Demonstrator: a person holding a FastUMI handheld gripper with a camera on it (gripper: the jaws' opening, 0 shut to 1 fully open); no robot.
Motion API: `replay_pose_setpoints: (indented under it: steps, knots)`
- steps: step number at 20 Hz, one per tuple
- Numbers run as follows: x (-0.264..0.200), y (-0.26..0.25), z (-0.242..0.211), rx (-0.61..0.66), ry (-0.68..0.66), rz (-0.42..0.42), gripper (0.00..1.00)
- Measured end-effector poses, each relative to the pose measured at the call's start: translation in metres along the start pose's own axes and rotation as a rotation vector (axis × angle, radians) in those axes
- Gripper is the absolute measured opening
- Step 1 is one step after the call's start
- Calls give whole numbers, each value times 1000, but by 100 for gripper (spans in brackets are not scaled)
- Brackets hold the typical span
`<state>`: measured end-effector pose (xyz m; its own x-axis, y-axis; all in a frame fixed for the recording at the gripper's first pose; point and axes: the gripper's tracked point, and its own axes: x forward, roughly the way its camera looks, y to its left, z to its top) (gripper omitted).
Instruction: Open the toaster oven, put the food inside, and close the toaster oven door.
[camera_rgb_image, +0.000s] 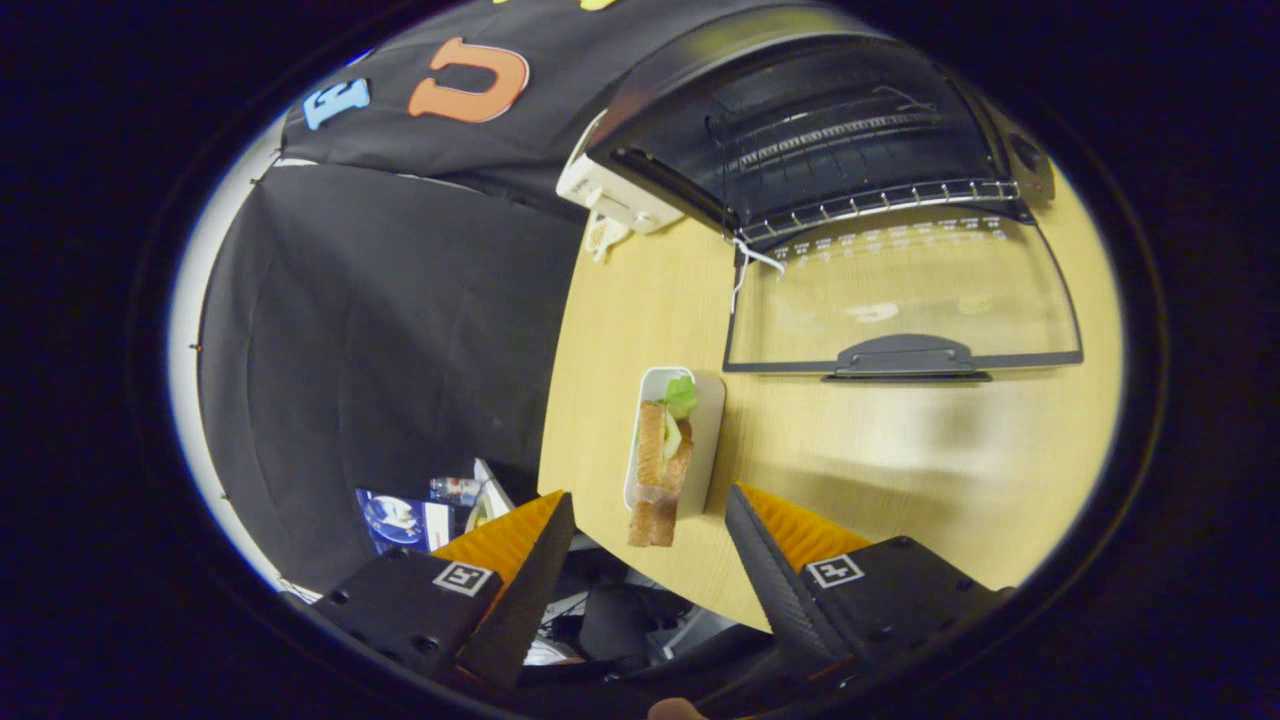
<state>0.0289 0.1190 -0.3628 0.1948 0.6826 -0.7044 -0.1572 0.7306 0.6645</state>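
The tool (648, 535) is hanging wide open, gripping nothing. Its two fingers (520, 560) are each showing a ribbed inner pad and one small square marker. Between them and just ahead, one sandwich (660, 465) is lying on one long white tray (708, 440) with round corners. The bread is looking brown, with green lettuce at the far end, and its near end is sticking out past the tray. Both are sitting on the smooth, light wooden surface (900, 470). Beyond them, one toaster oven (800, 130) is standing open. Its glass door (900, 300) is lying flat on the surface, dark handle (905, 358) nearest the tool. One wire rack (870, 205) is showing inside. No writing is clear enough to read
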Motion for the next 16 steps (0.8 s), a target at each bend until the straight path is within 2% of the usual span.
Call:
replay_pose_setpoints:
  steps: [2, 8, 10, 13, 16]
  knots:
    - [16, -3, -3, 38, 27, 10, 97]
    - [41, -6, -2, 122, 72, 30, 83]
    - [42, 0, -1, 119, 76, 42, 76]
    - [40, 5, 0, 106, 78, 47, 47]
    - [33, 12, -4, 102, 88, 68, 37]
